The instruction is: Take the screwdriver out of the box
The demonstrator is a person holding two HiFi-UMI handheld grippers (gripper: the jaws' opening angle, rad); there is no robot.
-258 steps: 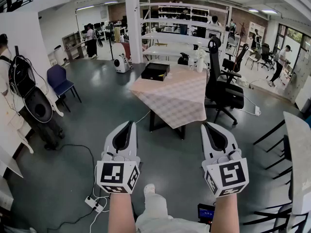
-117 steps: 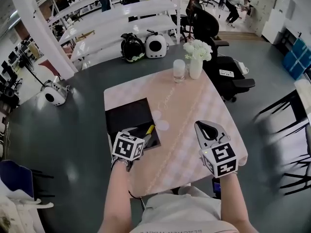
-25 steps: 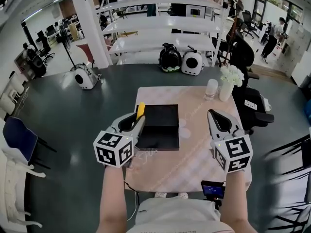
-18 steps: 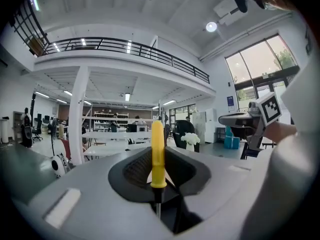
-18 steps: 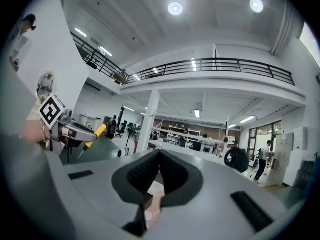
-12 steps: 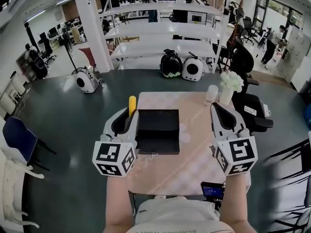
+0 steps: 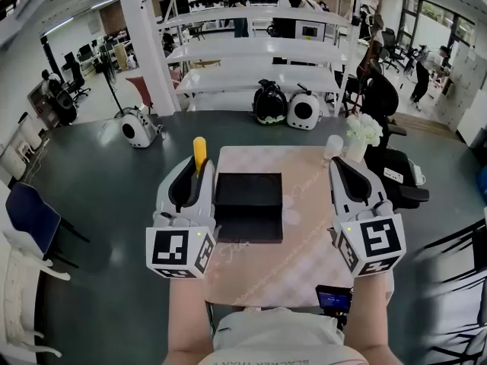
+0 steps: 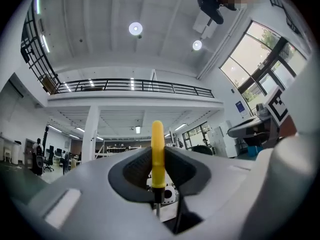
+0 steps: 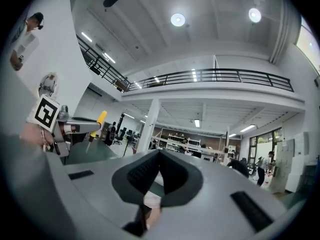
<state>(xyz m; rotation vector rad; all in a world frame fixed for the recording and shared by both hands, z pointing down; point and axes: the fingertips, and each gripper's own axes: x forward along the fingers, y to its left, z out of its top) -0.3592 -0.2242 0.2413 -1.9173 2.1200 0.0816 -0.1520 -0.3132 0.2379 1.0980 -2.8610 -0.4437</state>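
Box (image 7: 248,204) on table (image 7: 308,238), vase (image 7: 355,151) behind

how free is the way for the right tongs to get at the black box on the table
Probably yes. The right tongs hang shut and empty above the table, right of the black box, with nothing between them. The left tongs, shut on the screwdriver, are on the box's other side.

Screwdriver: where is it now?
Head view, left side: the screwdriver is clamped in the left gripper, yellow handle upward, just left of the black box.
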